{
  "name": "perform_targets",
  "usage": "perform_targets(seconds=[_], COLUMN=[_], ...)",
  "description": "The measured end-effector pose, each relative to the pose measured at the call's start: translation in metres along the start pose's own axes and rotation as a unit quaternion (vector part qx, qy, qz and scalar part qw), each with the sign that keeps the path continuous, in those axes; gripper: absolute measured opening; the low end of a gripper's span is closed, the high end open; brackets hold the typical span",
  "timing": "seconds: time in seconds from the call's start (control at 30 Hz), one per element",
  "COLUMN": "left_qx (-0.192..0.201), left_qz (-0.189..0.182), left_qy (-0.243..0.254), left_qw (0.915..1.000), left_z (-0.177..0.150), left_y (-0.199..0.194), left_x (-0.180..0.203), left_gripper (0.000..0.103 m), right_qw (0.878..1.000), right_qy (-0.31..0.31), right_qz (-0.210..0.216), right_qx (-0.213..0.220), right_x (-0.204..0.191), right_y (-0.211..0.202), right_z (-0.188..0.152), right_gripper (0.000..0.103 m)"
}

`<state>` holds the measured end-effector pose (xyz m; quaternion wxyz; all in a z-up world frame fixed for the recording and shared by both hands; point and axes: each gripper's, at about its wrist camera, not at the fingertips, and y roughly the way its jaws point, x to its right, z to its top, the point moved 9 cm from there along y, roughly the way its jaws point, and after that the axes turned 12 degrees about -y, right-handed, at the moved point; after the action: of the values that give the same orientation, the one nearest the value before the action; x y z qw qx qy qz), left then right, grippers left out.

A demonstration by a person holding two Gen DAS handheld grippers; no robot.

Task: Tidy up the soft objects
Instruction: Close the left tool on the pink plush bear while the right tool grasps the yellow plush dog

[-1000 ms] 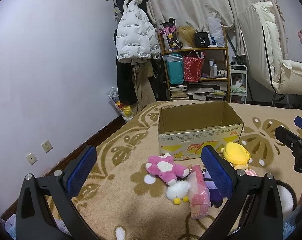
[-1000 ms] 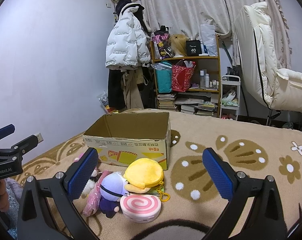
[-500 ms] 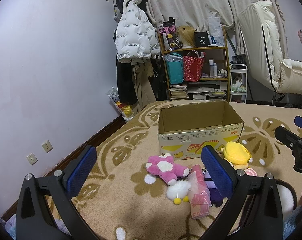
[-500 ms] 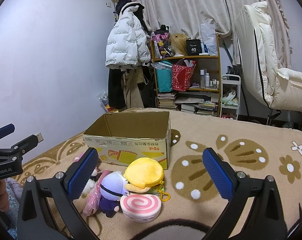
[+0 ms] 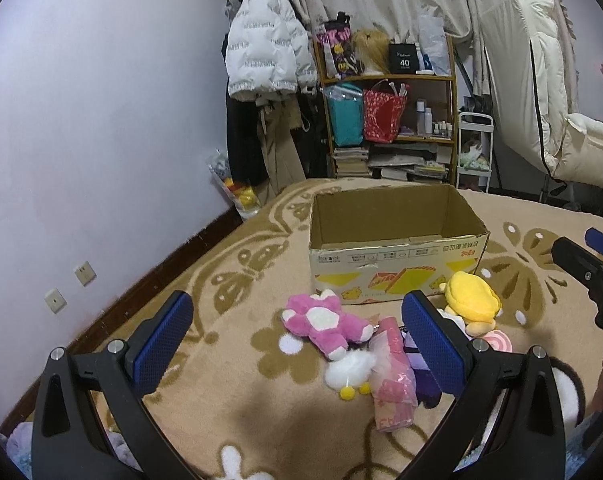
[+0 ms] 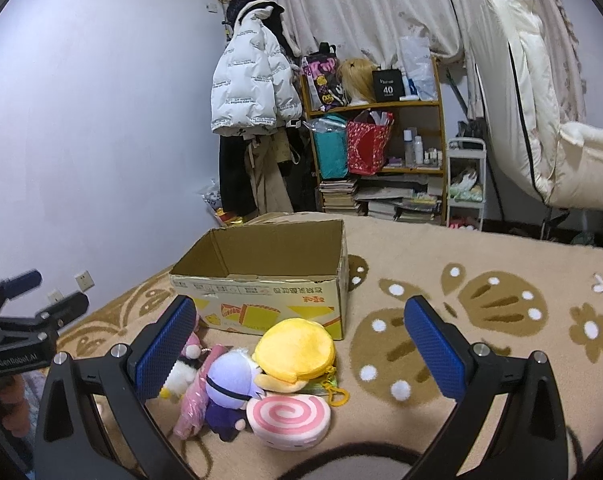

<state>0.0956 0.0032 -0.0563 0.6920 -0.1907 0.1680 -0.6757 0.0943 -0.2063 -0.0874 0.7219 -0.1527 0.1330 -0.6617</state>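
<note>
An open cardboard box (image 5: 397, 268) (image 6: 269, 300) stands on a tan patterned blanket (image 5: 237, 356). In front of it lies a pile of soft toys: a pink plush (image 5: 325, 322), a white fluffy toy (image 5: 347, 372), a pink packet (image 5: 393, 388), a purple doll (image 6: 229, 384), a yellow plush pouch (image 5: 471, 296) (image 6: 295, 350) and a pink swirl cushion (image 6: 289, 420). My left gripper (image 5: 297, 344) hovers open before the pile, nothing between its pads. My right gripper (image 6: 301, 352) is open too, above the yellow pouch and swirl cushion.
Behind the blanket stand a wooden shelf (image 6: 381, 148) full of bags and books, a hanging white puffer jacket (image 6: 253, 88), and a cream padded chair (image 6: 541, 128) at the right. The wall (image 5: 81, 160) with sockets runs along the left.
</note>
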Motion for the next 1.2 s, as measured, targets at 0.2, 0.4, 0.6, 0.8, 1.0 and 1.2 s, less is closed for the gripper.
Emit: perform_targets(seconds=[0.2,0.4,0.6,0.8,1.0,1.2], left_qx=[-0.023,-0.046,-0.086,-0.116,-0.139,-0.165], left_qz=[0.0,0.001,0.01,0.022,0.04,0.036], left_qy=[-0.002,0.013,0.013,0.013,-0.008,-0.022], left_qw=[0.9997,0.9988,0.9961,0.993,0.9894,0.9854], left_z=[0.001,0.003,0.001,0.0,-0.006,-0.014], left_y=[0.018,0.037,0.066,0.089,0.119,0.148], left_x=[0.006,0.015,0.02,0.016,0.002,0.0], left_gripper=[0.103,0.103,0.103,0.103,0.103,0.103], right_qw=[1.0,0.999,0.998,0.997,0.996,0.994], right_qy=[0.019,0.019,0.013,0.014,0.017,0.017], right_qz=[0.018,0.033,0.041,0.054,0.061,0.069], right_qx=[-0.015,-0.034,-0.049,-0.057,-0.066,-0.088], right_x=[0.003,0.001,0.001,0.002,0.007,0.006], right_y=[0.02,0.043,0.065,0.09,0.114,0.126], right_z=[-0.001,-0.001,0.0,0.003,0.002,-0.013], right_gripper=[0.103,0.103,0.103,0.103,0.103,0.103])
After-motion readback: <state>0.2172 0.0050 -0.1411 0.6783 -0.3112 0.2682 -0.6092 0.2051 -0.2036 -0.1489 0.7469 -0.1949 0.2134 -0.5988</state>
